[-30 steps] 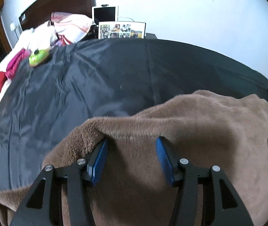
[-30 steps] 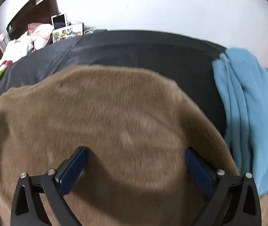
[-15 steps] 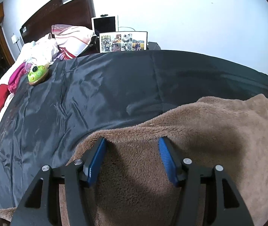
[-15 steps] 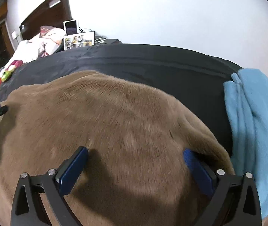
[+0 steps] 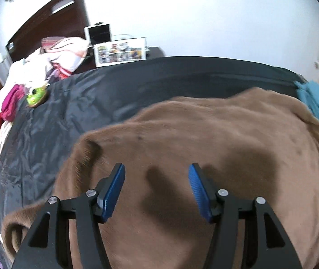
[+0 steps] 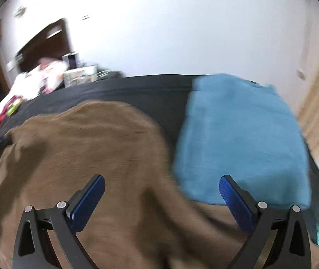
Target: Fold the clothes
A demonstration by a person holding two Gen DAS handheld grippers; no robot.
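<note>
From the left wrist, the left hand-held gripper [image 5: 157, 188] is hanging over a brown fleece garment [image 5: 215, 148] that is lying spread on the dark bedcover [image 5: 74, 112]. Its jaws are opening, with nothing pinched between the blue pads [image 5: 112, 192]; the fleece is lying below them. A blue towel [image 5: 318, 105] is showing at the garment's right edge, and a green toy [image 5: 36, 95] is sitting near red and pink clothes [image 5: 4, 114] at the far left.

From the right wrist, blurred, the right hand-held gripper [image 6: 161, 201] is standing with its jaws spread wide, clamping nothing. It is hovering above the border between the brown fleece garment [image 6: 87, 157] and the blue towel [image 6: 240, 134], which are lying side by side and touching on the bed.
</note>
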